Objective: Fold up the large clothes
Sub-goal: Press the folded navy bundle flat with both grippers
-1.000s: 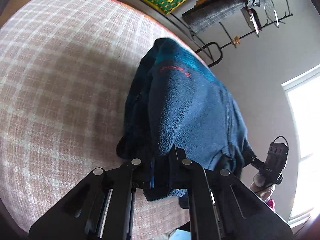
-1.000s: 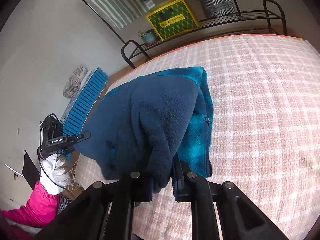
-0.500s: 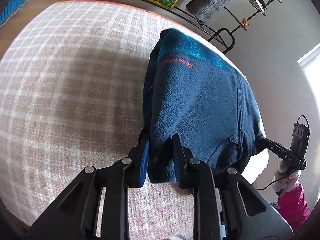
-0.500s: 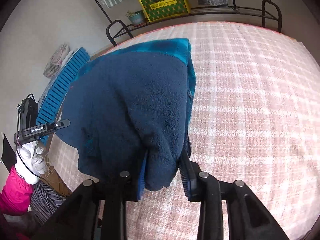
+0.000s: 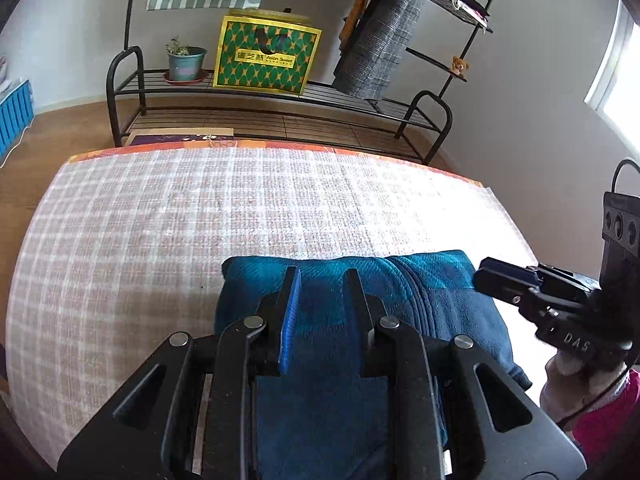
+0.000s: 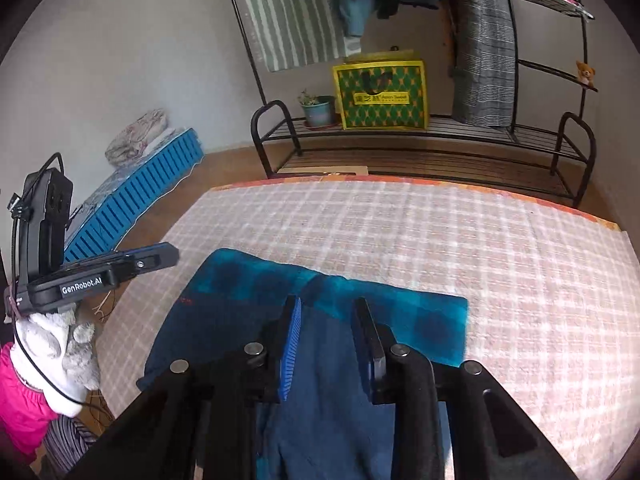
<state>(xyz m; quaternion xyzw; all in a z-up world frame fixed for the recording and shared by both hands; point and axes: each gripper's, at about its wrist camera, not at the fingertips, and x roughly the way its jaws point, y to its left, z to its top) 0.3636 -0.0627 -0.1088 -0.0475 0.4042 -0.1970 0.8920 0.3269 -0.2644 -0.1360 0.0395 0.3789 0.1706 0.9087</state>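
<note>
Fleece jacket (image 5: 332,356) beneath open hand-held gripper (image 5: 322,276)

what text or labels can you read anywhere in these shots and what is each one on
"GenRobot.AI": on the side of the left gripper, seen from the right wrist.
"DAS": on the body of the right gripper, seen from the left wrist.
"Asian Sweet": on the green and yellow bag on the black rack, beside Chinese characters too small to read.
Red embroidery on the blue fleece jacket: too small to read.

The fleece jacket (image 5: 320,292) is dark blue with a teal check band, the bed cover (image 5: 160,220) has a pink-and-white plaid, and the bag (image 5: 266,58) at 12 o'clock is green and yellow.
</note>
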